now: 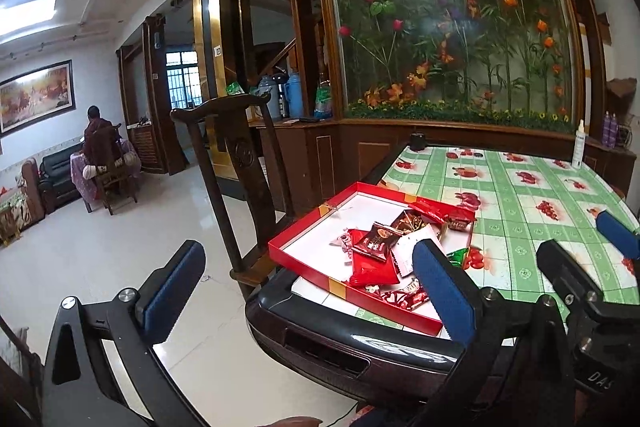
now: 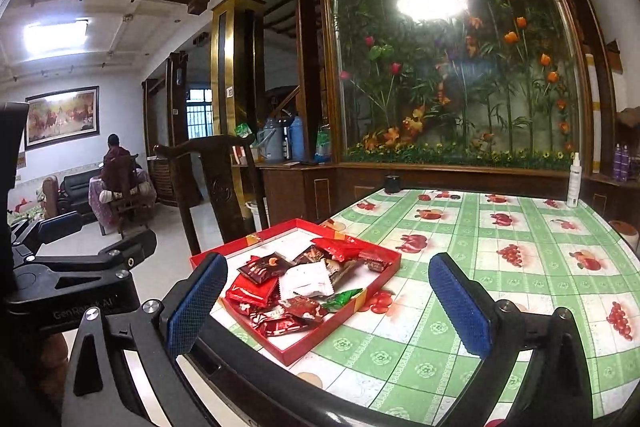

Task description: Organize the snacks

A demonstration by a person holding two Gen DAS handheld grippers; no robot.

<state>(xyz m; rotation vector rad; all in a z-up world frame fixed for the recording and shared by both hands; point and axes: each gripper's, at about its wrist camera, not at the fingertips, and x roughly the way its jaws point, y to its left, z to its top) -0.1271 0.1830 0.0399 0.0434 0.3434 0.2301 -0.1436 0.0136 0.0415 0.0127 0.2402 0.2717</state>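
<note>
Left gripper (image 1: 308, 283): jaws spread wide, nothing between the pads. Right gripper (image 2: 340, 301): jaws likewise wide and empty. Both sit at the near edge of the counter (image 2: 500, 267), which carries a green checked fruit-print cloth. Red tray (image 2: 304, 347) rests at the counter's near left corner; the snacks (image 2: 292, 283) lie piled inside it. A dark wooden chair (image 2: 220, 183) stands just beyond the tray. White spray bottle (image 2: 574, 183) stands upright at the far right edge.
</note>
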